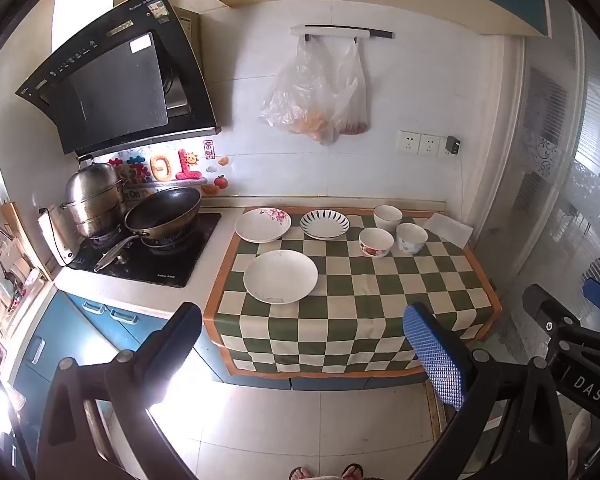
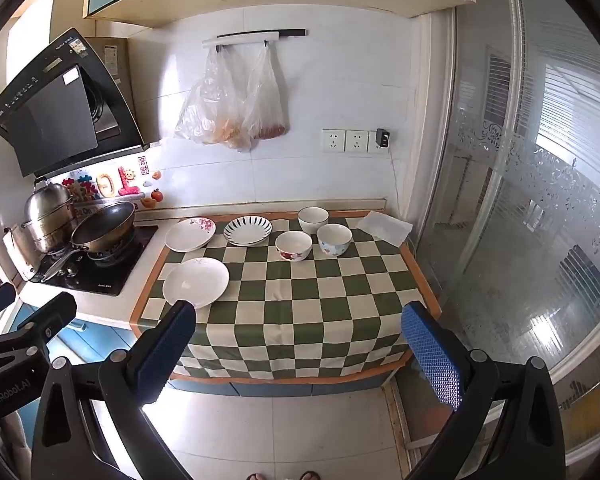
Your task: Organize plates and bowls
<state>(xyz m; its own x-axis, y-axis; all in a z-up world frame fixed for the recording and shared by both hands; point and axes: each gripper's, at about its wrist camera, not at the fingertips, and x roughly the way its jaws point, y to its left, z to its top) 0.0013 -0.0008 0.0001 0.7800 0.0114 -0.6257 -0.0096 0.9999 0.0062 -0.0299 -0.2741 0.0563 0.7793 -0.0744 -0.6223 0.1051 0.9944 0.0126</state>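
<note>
Three plates lie on the checked cloth: a plain white plate (image 1: pixel 281 276) (image 2: pixel 196 282) in front, a pink-flowered plate (image 1: pixel 263 225) (image 2: pixel 190 234) and a black-striped plate (image 1: pixel 325 224) (image 2: pixel 248 231) behind it. Three bowls stand to the right: a plain white bowl (image 1: pixel 387 216) (image 2: pixel 313 219), a red-flowered bowl (image 1: pixel 376 242) (image 2: pixel 294 245) and a blue-patterned bowl (image 1: pixel 411 238) (image 2: pixel 334 239). My left gripper (image 1: pixel 304 332) and right gripper (image 2: pixel 300 332) are both open and empty, held back from the counter's front edge, above the floor.
A gas stove with a wok (image 1: pixel 164 212) (image 2: pixel 104 226) and a steel steamer pot (image 1: pixel 94 200) (image 2: pixel 48 212) stands left of the cloth. Plastic bags (image 1: pixel 320 92) hang on the wall. A folded white cloth (image 2: pixel 385 227) lies at the back right. A glass door (image 2: pixel 520 200) is on the right.
</note>
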